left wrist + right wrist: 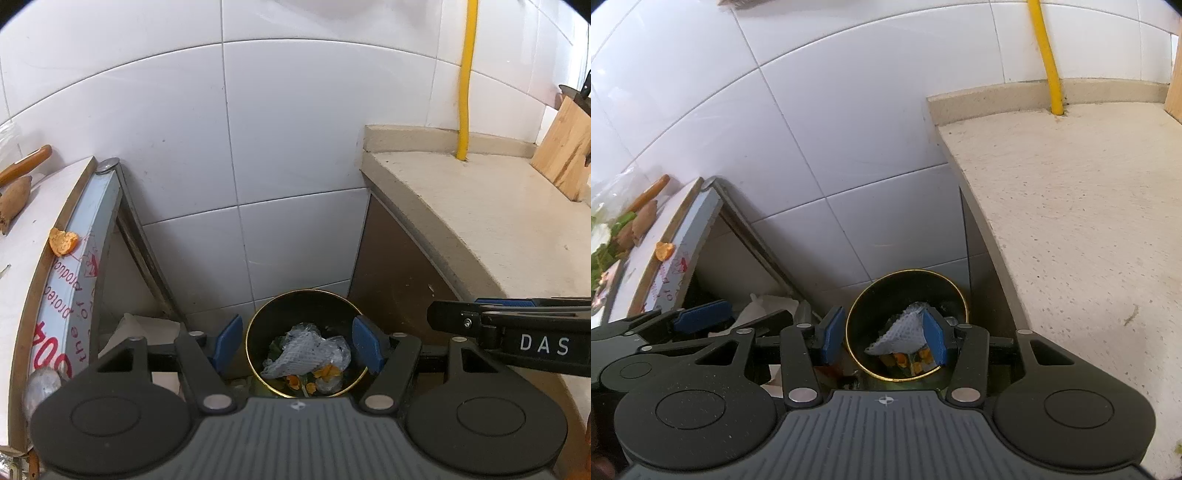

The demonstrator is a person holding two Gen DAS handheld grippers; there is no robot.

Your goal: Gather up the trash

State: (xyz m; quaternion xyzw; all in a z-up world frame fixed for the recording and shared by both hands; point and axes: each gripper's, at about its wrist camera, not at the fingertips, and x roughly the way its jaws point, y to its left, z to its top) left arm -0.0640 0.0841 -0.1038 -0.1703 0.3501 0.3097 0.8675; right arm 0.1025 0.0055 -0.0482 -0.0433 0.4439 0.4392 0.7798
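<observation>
A black bin with a gold rim (255,317) (905,273) stands on the floor between a white table and a stone counter. Inside lie a white foam net (299,354) (905,332), clear plastic and orange peel bits (328,371) (919,360). My left gripper (297,341) hangs above the bin, open, nothing between its blue pads. My right gripper (884,334) is also above the bin, open and empty. An orange peel piece (62,242) (664,251) lies on the white table's edge. The right gripper's side (509,328) shows in the left wrist view.
The white table (26,258) at left carries brown sweet potatoes (13,201) (642,221), a wooden-handled tool (26,162) and greens (602,240). A stone counter (498,206) (1071,203) at right holds a knife block (565,147). A yellow pipe (466,74) runs up the tiled wall.
</observation>
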